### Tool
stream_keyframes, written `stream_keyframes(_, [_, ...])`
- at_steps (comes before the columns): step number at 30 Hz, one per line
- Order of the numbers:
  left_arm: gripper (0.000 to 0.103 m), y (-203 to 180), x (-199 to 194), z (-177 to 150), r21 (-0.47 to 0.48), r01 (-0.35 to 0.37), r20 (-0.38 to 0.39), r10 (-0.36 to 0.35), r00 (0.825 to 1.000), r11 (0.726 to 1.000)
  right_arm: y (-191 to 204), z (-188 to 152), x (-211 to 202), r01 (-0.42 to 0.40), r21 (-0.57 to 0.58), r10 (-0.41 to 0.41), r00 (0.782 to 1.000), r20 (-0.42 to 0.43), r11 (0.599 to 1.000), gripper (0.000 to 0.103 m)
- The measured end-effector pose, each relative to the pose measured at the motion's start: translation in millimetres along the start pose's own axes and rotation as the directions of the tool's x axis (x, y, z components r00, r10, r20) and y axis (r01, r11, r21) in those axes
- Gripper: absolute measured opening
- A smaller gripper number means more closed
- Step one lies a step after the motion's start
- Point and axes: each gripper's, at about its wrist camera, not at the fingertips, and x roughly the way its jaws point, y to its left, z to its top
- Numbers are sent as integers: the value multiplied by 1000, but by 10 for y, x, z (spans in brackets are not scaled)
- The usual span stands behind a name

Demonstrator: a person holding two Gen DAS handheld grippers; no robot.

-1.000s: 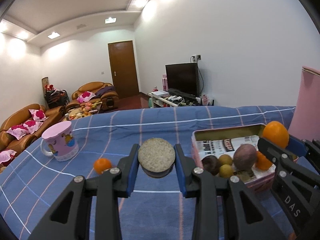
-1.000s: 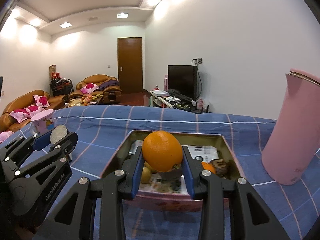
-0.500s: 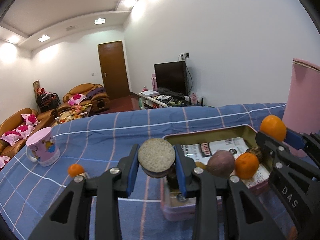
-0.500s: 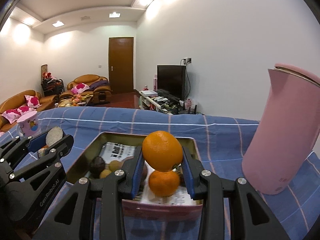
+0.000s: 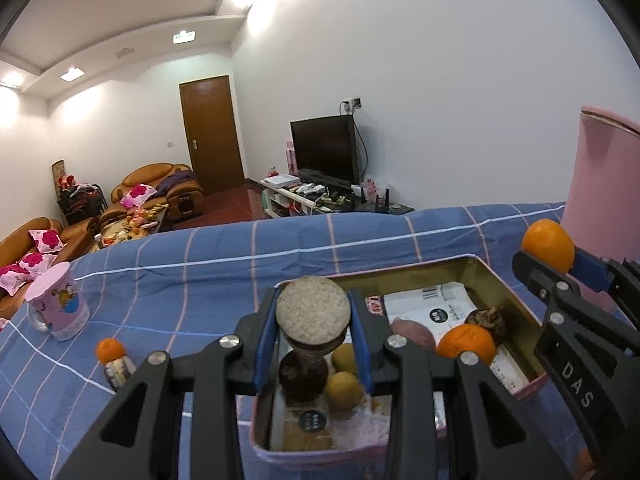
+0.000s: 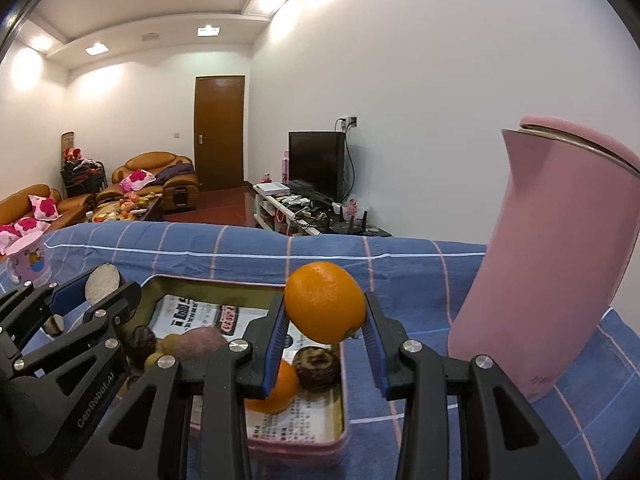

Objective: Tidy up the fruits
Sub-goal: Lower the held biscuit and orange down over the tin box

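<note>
My left gripper [image 5: 314, 314] is shut on a round beige-brown cut fruit [image 5: 313, 311] and holds it above the near left part of the pink metal tin [image 5: 516, 308]. My right gripper [image 6: 325, 312] is shut on an orange [image 6: 325, 302] above the tin's right side [image 6: 342, 396]. The tin is lined with paper and holds several fruits: an orange [image 5: 466, 344], a purple one [image 5: 412, 330], yellow-green ones [image 5: 344, 390] and dark ones [image 5: 302, 376]. A small orange [image 5: 109, 350] sits on the blue checked cloth at the left.
A tall pink jug [image 6: 560, 264] stands right of the tin. A pink cartoon mug [image 5: 58, 306] stands at the far left of the table. A small dark item [image 5: 118, 372] lies by the loose orange. Sofas, a door and a TV lie beyond.
Both grippers have moved to the right and forward with their fruit. The left one now hangs over the tin; the right one is over the tin's right end near the jug.
</note>
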Motion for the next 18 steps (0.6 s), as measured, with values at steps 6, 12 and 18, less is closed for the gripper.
stream_keyframes(6, [36, -18, 157, 50, -11, 19, -40, -19, 999, 1000, -62, 44, 59, 34, 13, -34, 999, 2, 999, 38])
stream_keyframes(12, [36, -56, 361, 90, -33, 59, -103, -63, 993, 998, -139, 62, 207, 44, 44, -43, 999, -29, 998, 38])
stream_keyframes(18, [36, -132, 437, 101, -9, 78, -135, -79, 988, 997, -64, 101, 353, -6, 27, 7, 998, -55, 1000, 38])
